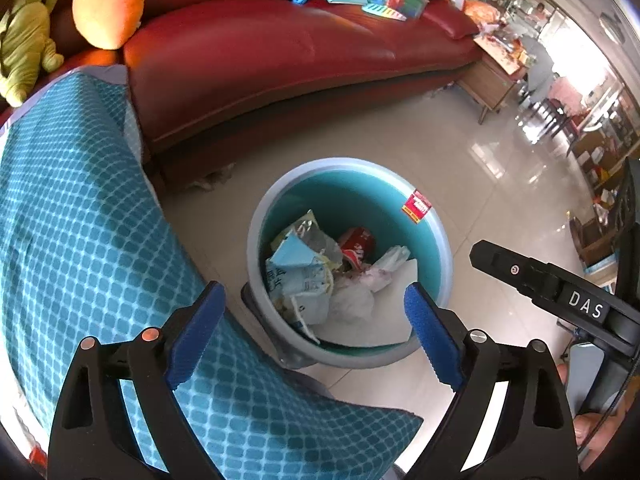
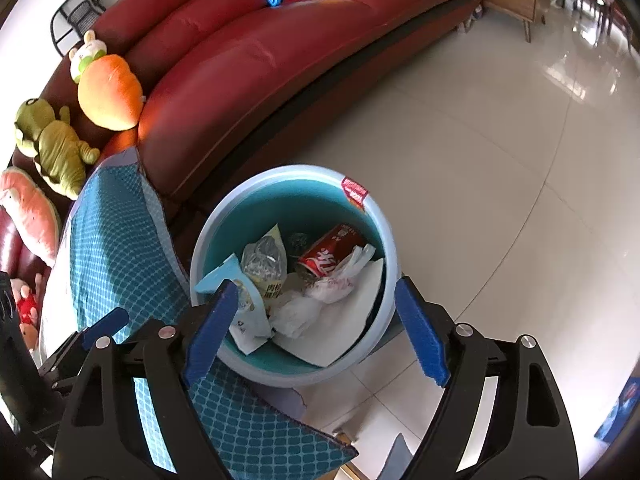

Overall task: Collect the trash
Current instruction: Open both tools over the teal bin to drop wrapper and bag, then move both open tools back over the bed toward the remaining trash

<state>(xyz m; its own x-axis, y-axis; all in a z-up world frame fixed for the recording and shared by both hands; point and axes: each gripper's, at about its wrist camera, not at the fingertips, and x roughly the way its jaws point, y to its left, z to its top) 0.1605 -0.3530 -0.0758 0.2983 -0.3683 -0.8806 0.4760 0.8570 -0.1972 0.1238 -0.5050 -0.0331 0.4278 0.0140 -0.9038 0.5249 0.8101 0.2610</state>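
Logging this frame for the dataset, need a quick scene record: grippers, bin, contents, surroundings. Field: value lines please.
left hand-held gripper: open, empty, aimed at the bin
right hand-held gripper: open, empty, above the bin
trash bin: teal inside, on the tiled floor, upright, no lid
bin contents: red can, white paper sheet, clear plastic bag, light blue wrapper
bin sticker: red, on the far rim
beside bin: blue checked cushion, touching it
behind: red sofa

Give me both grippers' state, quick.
Left gripper: open, holding nothing, above the trash bin.
Right gripper: open, holding nothing, above the same bin.
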